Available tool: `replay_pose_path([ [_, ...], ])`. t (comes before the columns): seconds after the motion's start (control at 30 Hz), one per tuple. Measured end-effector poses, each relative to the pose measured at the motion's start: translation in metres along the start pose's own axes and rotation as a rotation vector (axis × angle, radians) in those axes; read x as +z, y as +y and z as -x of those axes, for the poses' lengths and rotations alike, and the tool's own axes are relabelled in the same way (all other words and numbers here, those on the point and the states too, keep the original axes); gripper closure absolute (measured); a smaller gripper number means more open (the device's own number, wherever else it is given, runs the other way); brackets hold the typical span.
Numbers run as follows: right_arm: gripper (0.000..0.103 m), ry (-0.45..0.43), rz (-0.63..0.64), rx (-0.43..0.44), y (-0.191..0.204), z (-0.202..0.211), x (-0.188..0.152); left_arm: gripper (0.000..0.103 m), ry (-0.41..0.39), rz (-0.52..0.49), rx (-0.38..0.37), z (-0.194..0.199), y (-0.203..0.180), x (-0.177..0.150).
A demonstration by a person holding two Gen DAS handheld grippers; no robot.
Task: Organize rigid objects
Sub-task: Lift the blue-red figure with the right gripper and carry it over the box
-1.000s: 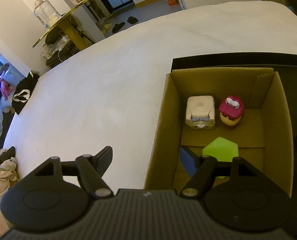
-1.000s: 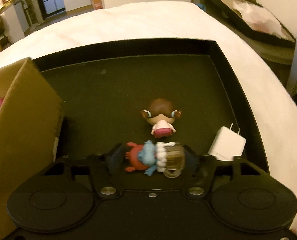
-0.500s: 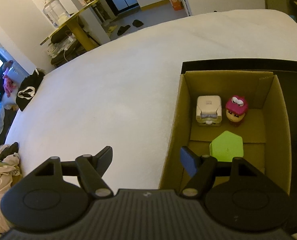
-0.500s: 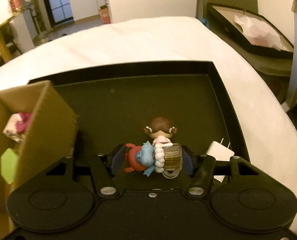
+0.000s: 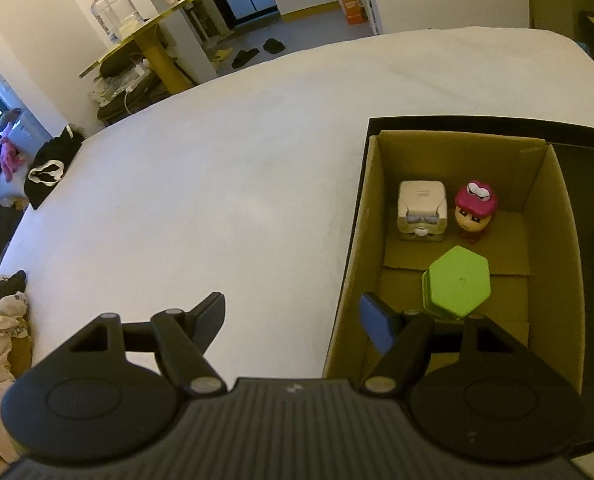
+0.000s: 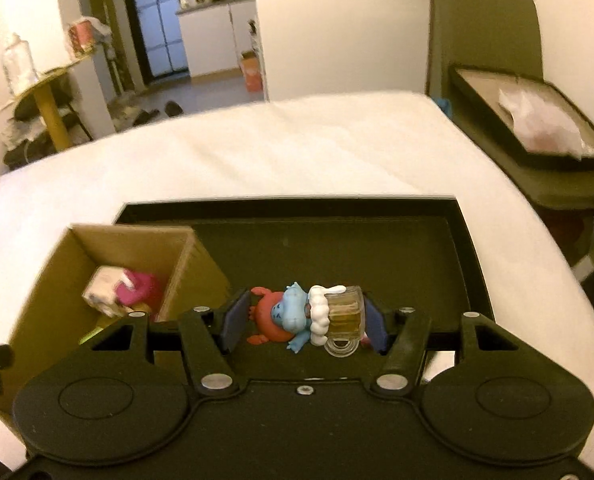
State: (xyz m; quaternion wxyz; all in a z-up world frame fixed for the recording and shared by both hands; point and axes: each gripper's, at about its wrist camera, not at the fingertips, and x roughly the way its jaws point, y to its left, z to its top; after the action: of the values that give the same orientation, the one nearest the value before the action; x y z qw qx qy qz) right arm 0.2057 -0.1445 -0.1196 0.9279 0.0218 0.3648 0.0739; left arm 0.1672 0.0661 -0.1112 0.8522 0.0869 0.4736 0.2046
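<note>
Blue figurine in transit, box part-filled.
You're clamping the glossy blue figurine (image 6: pixel 297 318) with its clear mug sideways in the right gripper (image 6: pixel 303 320), above the black tray (image 6: pixel 469 256); the cardboard box (image 5: pixel 553 280) is already holding a cube toy (image 5: pixel 421 210), pink-capped figure (image 5: pixel 475 210) and green hexagon (image 5: pixel 459 280). Left gripper (image 5: pixel 293 316) is hanging open, empty, over the white bed (image 5: pixel 217 184).

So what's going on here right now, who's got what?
The right gripper is clamped on a blue figurine with a beer mug, held above the black tray. The cardboard box beside it already holds a white cube toy, a pink-capped figurine and a green hexagonal container. The left gripper is open and empty, over the white bed.
</note>
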Motion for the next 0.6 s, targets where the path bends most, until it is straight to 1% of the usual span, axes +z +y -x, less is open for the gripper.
replay_pose_path([
  [0.13,0.045,-0.033,0.027,0.033,0.011,0.009,0.008,0.030,-0.008,0.002,-0.028,-0.002,0.002,-0.003],
  [0.27,0.045,-0.061,0.061,0.046,0.024,0.016,0.013,0.030,0.006,0.010,-0.054,-0.007,0.005,-0.009],
  [0.37,0.045,-0.074,0.079,0.055,0.031,0.019,0.015,0.030,-0.001,0.009,-0.075,-0.010,0.010,-0.012],
  [0.5,0.045,-0.082,0.114,0.066,0.045,0.019,0.016,0.030,0.021,0.073,-0.121,-0.018,0.022,-0.015],
  [0.6,0.045,-0.080,0.123,0.084,0.053,0.017,0.016,0.031,0.016,0.095,-0.140,-0.020,0.026,-0.015],
])
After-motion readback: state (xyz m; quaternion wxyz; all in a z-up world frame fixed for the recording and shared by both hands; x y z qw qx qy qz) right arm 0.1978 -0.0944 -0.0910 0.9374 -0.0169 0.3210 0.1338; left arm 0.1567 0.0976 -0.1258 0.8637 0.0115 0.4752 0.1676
